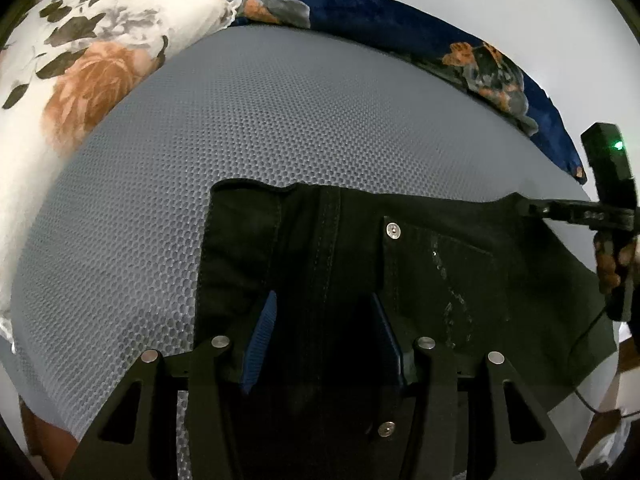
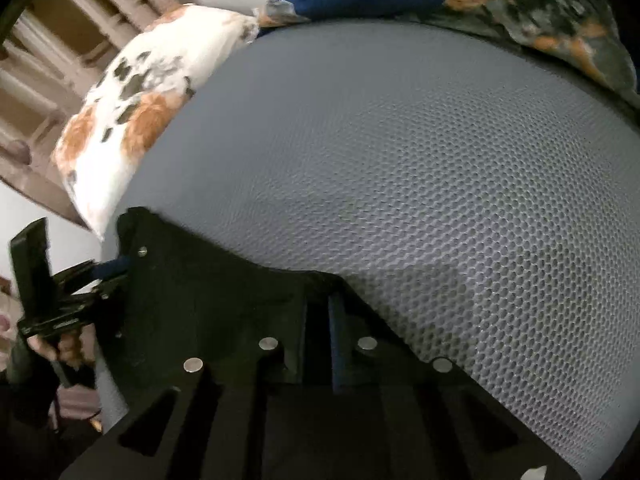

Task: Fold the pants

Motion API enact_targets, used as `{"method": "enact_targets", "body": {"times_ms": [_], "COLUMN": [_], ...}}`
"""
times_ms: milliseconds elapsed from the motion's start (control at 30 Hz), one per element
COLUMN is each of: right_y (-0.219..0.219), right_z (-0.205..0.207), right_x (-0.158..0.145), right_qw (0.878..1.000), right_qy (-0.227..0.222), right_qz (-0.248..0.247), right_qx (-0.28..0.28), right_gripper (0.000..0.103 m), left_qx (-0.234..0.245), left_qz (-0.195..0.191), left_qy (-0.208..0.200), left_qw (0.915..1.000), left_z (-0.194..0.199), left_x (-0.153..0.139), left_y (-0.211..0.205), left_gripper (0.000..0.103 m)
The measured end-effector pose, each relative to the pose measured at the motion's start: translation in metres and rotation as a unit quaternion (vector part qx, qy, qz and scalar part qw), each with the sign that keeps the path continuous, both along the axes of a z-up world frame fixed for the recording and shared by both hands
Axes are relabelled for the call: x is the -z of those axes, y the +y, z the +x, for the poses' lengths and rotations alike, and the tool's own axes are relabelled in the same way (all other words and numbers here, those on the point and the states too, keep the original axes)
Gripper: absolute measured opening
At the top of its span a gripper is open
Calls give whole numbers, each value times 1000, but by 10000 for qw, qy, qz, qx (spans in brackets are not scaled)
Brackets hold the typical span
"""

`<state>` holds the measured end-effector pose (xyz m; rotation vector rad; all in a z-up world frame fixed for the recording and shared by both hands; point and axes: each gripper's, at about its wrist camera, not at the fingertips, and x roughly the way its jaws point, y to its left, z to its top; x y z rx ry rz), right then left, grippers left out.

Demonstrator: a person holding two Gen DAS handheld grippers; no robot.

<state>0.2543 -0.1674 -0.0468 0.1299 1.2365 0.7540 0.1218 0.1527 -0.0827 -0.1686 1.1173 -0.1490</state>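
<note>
Black pants (image 1: 440, 272) lie on a grey mesh mattress (image 1: 240, 120), showing a pocket, seams and metal rivets. My left gripper (image 1: 324, 296) stands open above their left part. Its blue pads (image 1: 260, 340) are apart, with bare inner faces and dark cloth showing through the gap. From the right wrist view, the left gripper (image 2: 116, 274) sits at the left edge of the pants (image 2: 208, 292). My right gripper (image 2: 318, 300) is shut on a corner of the cloth, which tapers into its fingers. The left wrist view shows that right gripper (image 1: 524, 206) pinching the far right corner.
A white floral pillow (image 1: 80, 60) lies along the left of the mattress, and a dark blue floral blanket (image 1: 440, 40) runs along the far side. A wooden headboard (image 2: 60, 40) stands behind the pillow. A hand (image 1: 612, 264) and a cable (image 1: 588, 392) are at the mattress's right edge.
</note>
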Motion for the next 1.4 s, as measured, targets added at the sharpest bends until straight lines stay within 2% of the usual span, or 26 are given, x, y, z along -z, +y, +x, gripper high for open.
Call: {"method": "enact_targets", "body": {"times_ms": [167, 333, 467, 533, 667, 800, 900, 967, 1100, 1300, 1400], "right_y": [3, -10, -40, -60, -86, -113, -131, -142, -159, -161, -163], "right_z": [1, -5, -24, -41, -72, -96, -106, -109, -109, -99, -96], "right_x": [9, -4, -30, -37, -35, -20, -9, -4, 8, 17, 20], "right_qw": [9997, 9984, 9931, 9891, 9814, 9705, 9606, 9534, 9450, 9401, 9414], "right_qy": [-56, -103, -367, -443, -546, -460, -438, -480, -455, -586, -576], "right_qz": [-107, -26, 112, 106, -413, -875, -1227, -1417, -1433, -1484, -1369], "right_qx": [206, 549, 1106, 1397, 1792, 2198, 2455, 2620, 2906, 3012, 3029], "right_gripper": [9, 30, 35, 35, 35, 35, 35, 35, 33, 32, 33], "left_qx": [93, 43, 178, 323, 849, 1421, 1693, 1769, 1777, 1604, 1597], "left_qz": [126, 119, 316, 344, 131, -38, -173, -253, -224, 72, 199], "left_qy": [-27, -36, -352, -522, -739, -765, -623, -522, -323, -75, -195], "left_qw": [9999, 9999, 9987, 9975, 9936, 9869, 9834, 9825, 9833, 9870, 9868], "left_z": [1, 2, -4, -5, -2, 11, 27, 36, 59, 89, 90], "left_x": [3, -2, -23, -33, -41, -30, -17, -11, 5, 13, 7], "left_y": [-4, -5, -16, -27, -63, -116, -153, -171, -200, -223, -227], "left_gripper": [50, 50, 50, 50, 50, 50, 50, 50, 50, 50, 50]}}
